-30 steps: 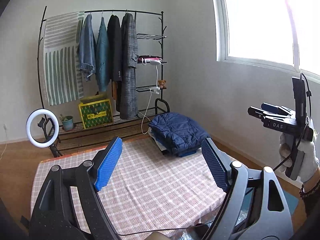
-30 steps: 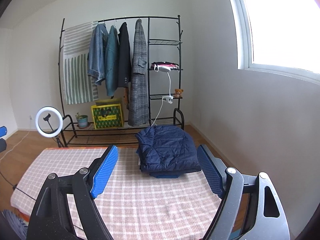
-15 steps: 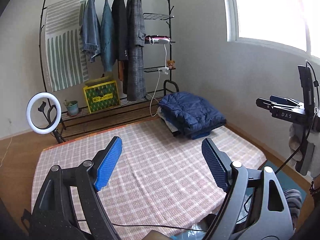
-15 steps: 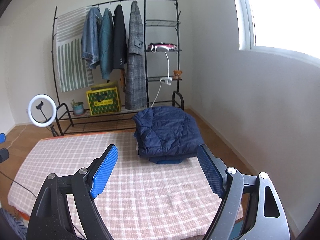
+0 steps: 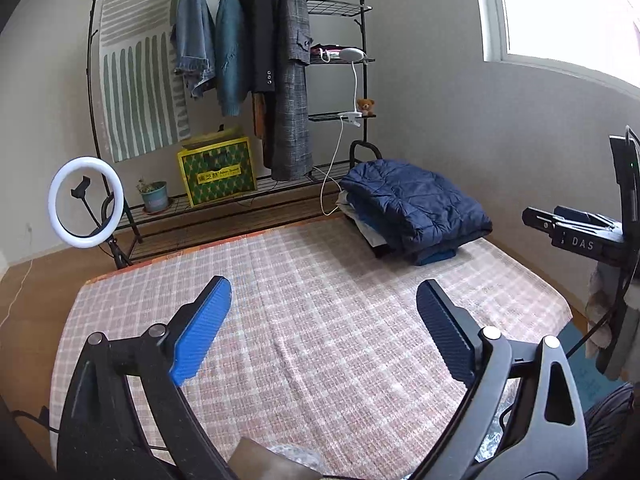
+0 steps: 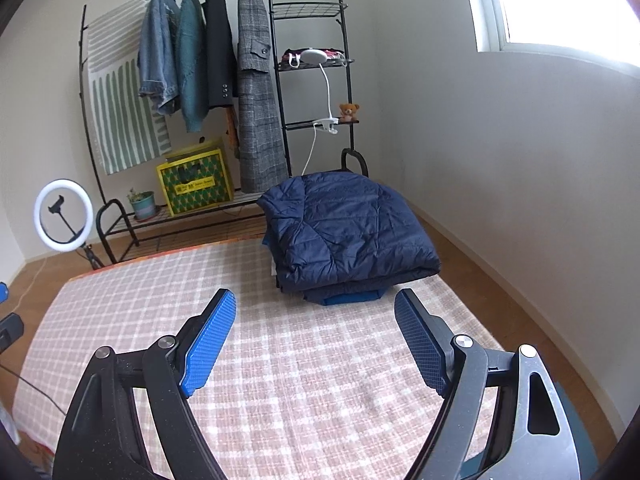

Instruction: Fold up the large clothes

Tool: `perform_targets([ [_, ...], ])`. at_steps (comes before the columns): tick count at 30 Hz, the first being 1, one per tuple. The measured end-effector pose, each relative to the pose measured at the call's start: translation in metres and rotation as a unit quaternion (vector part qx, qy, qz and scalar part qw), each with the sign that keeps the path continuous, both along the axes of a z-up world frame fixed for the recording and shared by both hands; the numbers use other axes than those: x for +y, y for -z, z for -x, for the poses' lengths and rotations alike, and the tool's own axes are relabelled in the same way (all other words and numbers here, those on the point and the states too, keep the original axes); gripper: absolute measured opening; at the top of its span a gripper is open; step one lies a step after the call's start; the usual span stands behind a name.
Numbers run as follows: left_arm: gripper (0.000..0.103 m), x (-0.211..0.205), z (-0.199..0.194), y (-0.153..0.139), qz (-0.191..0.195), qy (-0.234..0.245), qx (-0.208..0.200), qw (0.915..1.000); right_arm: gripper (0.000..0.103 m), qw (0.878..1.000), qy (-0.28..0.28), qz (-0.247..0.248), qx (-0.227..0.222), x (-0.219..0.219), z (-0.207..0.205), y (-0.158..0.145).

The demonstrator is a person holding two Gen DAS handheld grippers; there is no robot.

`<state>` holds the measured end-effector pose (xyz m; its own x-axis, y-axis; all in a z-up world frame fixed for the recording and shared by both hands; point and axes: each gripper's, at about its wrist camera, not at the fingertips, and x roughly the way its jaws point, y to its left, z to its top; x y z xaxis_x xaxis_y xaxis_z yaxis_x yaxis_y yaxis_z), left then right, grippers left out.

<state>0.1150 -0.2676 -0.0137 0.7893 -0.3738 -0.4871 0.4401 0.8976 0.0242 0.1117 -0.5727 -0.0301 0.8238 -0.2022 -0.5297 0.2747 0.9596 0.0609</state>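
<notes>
Ahead of both tools, at the far right of the checked table, a folded navy jacket is seen lying on top of a small pile of folded clothes. Compared with the earlier views, both tools have been lowered and tipped downward, so that more of the cloth is now framed between the fingers and the pile sits nearer. The left tool has just been opened wider; its jaws are spread and nothing is between them but bare cloth beneath. The right tool is likewise spread and empty, with the jacket just beyond its tips. No unfolded garment is seen on the table. It is judged that one fold is finished and stacked, and that the next large garment, perhaps from the rack behind, has not yet been fetched.
</notes>
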Motion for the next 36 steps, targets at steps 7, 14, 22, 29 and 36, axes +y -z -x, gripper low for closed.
perform_targets([
  [7, 0.103, -0.005, -0.016, 0.016, -0.019, -0.008, 0.002, 0.9998, 0.082, 1.000, 0.000, 0.014, 0.008, 0.001, -0.012, 0.013],
  [14, 0.103, -0.004, -0.024, 0.025, -0.023, -0.013, 0.013, 0.9996, 0.087, 1.000, 0.002, 0.002, 0.016, -0.003, -0.019, 0.022],
  [22, 0.103, -0.003, -0.025, 0.029, -0.023, -0.009, 0.024, 0.9994, 0.087, 1.000, 0.013, -0.005, 0.007, -0.008, -0.019, 0.020],
  [29, 0.103, -0.002, -0.024, 0.029, -0.021, -0.009, 0.024, 0.9995, 0.087, 1.000, 0.008, -0.001, 0.010, -0.008, -0.023, 0.020],
  [36, 0.103, -0.001, -0.023, 0.029, -0.021, -0.007, 0.024, 0.9995, 0.087, 1.000, 0.004, -0.002, 0.008, -0.006, -0.025, 0.019],
])
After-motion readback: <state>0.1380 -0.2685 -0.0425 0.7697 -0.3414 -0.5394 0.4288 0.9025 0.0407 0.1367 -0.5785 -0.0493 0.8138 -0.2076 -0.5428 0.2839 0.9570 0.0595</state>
